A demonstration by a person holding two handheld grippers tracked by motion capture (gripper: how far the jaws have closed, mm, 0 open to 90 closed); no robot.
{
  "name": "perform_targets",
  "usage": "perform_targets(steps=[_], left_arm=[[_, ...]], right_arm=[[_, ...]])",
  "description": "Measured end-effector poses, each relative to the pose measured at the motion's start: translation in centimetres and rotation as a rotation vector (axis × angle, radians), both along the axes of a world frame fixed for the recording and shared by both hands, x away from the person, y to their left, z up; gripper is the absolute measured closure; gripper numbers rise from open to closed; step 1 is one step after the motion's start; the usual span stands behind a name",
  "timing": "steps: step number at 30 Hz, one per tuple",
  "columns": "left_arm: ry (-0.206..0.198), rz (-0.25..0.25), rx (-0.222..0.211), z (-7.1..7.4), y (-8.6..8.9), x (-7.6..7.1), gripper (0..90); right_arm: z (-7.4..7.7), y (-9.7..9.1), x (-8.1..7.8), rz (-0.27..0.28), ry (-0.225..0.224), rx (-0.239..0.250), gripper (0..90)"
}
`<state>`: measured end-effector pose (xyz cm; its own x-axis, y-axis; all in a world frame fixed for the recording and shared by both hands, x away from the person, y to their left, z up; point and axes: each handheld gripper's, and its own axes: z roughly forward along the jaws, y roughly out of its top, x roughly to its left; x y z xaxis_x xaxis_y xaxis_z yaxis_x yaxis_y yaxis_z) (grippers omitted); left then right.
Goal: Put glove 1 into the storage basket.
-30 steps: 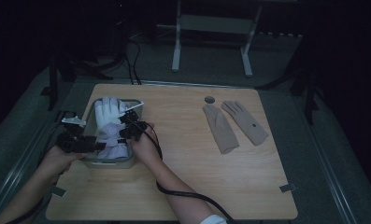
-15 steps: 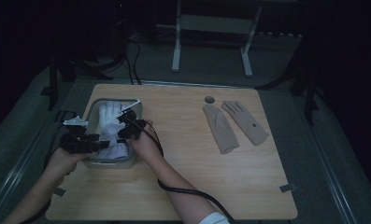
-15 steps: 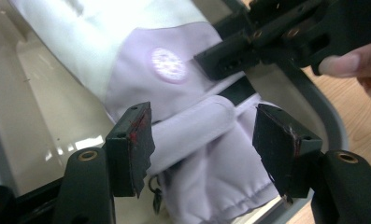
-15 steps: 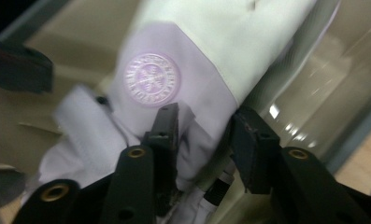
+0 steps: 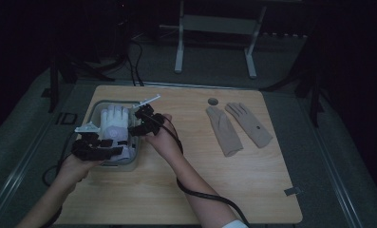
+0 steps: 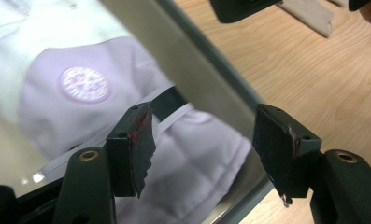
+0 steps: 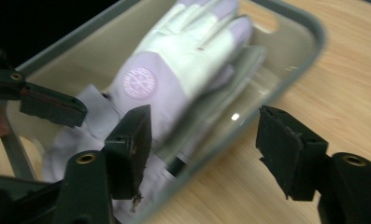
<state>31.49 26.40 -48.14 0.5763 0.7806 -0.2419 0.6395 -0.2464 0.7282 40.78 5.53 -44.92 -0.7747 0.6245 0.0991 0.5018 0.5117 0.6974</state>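
In the grey plastic tray point(image 5: 135, 159) at the table's left lies the white-and-lilac fabric glove point(image 5: 114, 124); right gripper point(image 5: 139, 121), jaws just opening, hovers spread and empty; left gripper point(image 5: 114, 153) straddles the tray's wall, unclamped.

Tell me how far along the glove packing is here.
Done: the white glove lies in the grey tray. In hand: nothing; the right gripper has just been opening, with nothing between its jaws, and the left gripper straddles the tray wall. Left: two beige gloves on the table.
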Motion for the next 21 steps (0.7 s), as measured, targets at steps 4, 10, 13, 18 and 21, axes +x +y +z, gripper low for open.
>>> perform_targets(steps=[4,10,13,18,21], left_arm=[[-0.013,-0.019,-0.003,0.4,-1.2,0.0,39.5],[-0.038,-0.061,-0.015,1.0,-3.2,-0.3,41.7],[-0.047,-0.08,-0.019,1.2,-4.3,-0.5,41.7],[-0.053,-0.127,-0.041,1.3,-6.4,-0.9,41.7],[-0.061,-0.156,-0.053,1.2,-7.6,-1.2,41.7]], right_arm=[[0.3,-2.6,0.1,-0.008,0.021,0.026,25.0],[0.5,-6.1,0.2,-0.021,0.033,0.03,18.8],[0.6,-7.0,0.1,-0.023,0.033,0.026,18.6],[0.7,-10.3,0.1,-0.056,0.028,0.029,18.6],[0.8,-11.8,0.1,-0.075,0.021,0.035,18.6]])
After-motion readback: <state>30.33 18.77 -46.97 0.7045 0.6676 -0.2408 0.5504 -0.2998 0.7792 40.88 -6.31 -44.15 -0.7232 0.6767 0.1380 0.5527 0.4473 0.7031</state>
